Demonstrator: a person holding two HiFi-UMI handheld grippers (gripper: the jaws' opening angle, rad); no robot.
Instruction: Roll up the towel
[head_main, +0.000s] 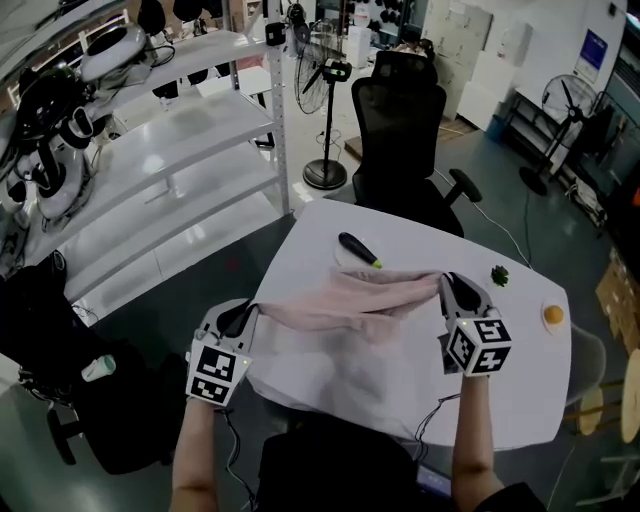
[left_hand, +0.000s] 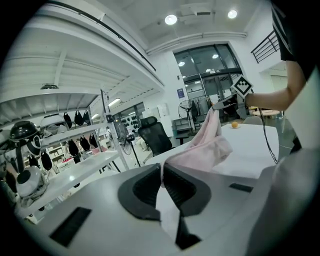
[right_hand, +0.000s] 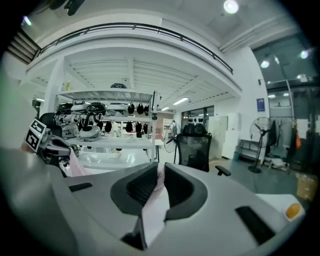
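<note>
Head view: I hold the thin pale-pink cloth towel (head_main: 370, 300) strung between my left hand-held gripper (head_main: 240, 318) and right hand-held gripper (head_main: 455, 290), its long axis crosswise over the white counter (head_main: 520, 340). Left gripper view: jaws pinch one end. Right gripper view: jaws pinch the other.

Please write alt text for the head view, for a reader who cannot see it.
The left gripper and the right gripper each pinch one end of a pale pink towel, stretched between them over a white table. A black pen lies beyond the towel, a black office chair behind the table.
</note>
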